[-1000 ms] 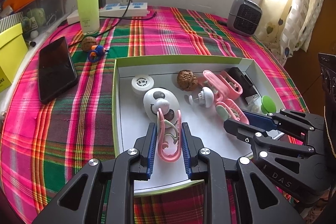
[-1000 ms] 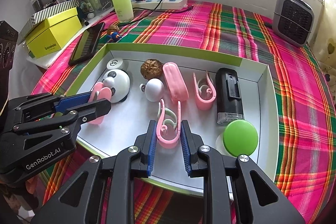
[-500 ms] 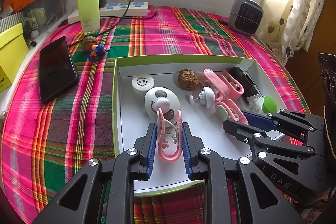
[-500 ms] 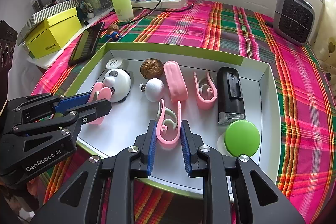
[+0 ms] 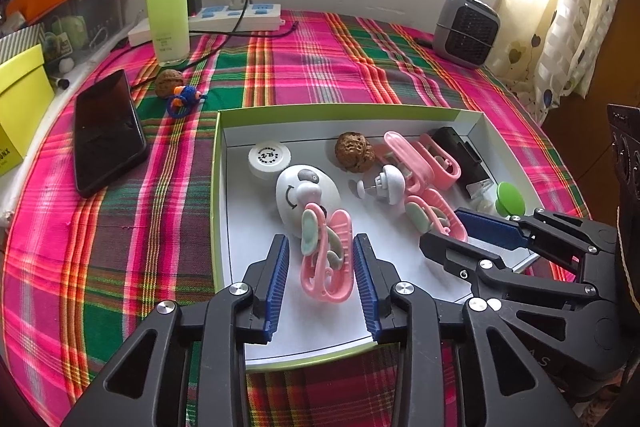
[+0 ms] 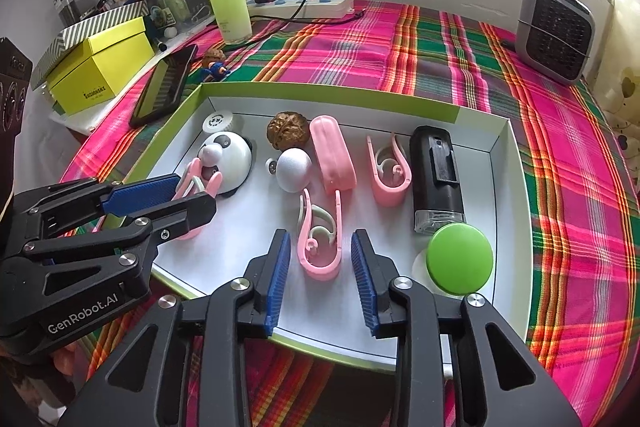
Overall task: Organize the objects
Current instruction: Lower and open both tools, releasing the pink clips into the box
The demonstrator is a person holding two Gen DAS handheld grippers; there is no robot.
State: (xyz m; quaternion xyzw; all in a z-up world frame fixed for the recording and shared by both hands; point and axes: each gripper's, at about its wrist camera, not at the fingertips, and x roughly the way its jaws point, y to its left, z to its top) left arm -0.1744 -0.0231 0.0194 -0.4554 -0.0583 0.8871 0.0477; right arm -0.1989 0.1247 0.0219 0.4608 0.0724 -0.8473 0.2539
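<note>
In the left wrist view, the left gripper reaches low over the near edge of the white tray. Its jaws are apart, and a pink clip lies loose between them.

In the right wrist view, the right gripper also reaches in with jaws apart around another pink clip, not touching it.

A desk covered in pink, green and red plaid cloth. On it lie a shallow green-rimmed tray, a black phone, a green bottle, a white power strip, a small grey heater, a walnut and a yellow box.
</note>
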